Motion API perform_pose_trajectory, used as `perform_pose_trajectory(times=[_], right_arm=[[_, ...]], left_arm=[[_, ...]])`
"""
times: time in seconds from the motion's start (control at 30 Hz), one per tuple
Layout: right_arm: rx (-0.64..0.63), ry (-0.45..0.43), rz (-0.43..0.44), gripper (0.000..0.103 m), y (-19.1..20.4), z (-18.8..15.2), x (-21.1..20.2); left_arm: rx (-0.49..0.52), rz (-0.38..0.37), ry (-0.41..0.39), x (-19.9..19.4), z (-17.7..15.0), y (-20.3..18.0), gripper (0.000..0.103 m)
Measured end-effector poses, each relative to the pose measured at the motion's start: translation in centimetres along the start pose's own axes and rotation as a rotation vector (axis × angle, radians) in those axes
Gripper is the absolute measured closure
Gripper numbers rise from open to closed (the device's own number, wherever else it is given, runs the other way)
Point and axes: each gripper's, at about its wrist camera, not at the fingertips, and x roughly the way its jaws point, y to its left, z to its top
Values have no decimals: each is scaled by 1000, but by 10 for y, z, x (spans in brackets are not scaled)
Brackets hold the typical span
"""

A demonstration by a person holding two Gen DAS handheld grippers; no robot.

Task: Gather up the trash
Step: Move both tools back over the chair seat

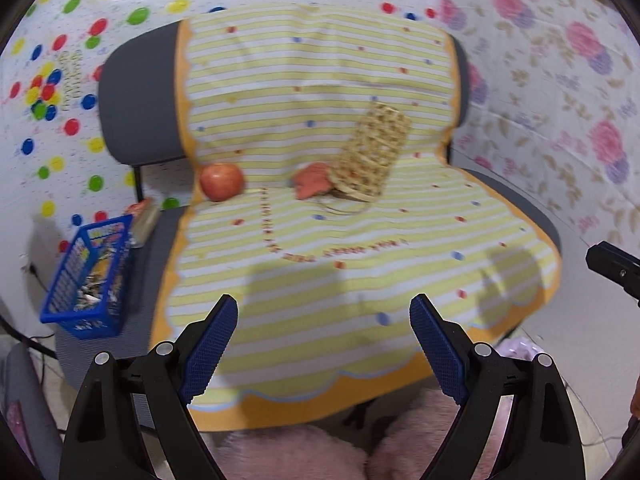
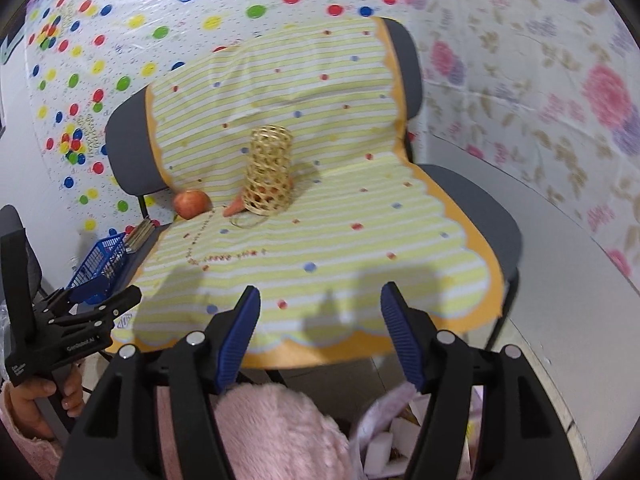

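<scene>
Lying well beyond both spread, empty grippers' fingers [image 1: 216,340], orange scrap [image 1: 312,186] touches wicker basket [image 1: 374,152].

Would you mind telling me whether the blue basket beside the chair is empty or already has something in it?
Not empty. The blue basket holds a jumble of small pale scraps at its bottom, seen through its mesh wall; what they are is too blurred to tell.

Both grippers held level, jaws apart

The left gripper [image 1: 324,344] and right gripper [image 2: 320,332] gape empty, side by side; a hand [image 2: 28,400] grips the left handle.
</scene>
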Motion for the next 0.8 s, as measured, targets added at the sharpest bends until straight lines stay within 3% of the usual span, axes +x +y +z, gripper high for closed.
perform_pose_trajectory(times=[0.1,0.17,0.37,0.8], right_arm=[[-16,0,20,36,10,12,13],[-29,-8,29,25,18,20,22],[-72,-11,40,10,36,40,51],[-100,9,61,9,53,88,152]], left_arm=[[-17,25,-3,2,7,13,15],[-31,39,-7,3,14,22,15],[-84,87,-1,19,29,47,13],[-153,133,44,70,48,80,13]])
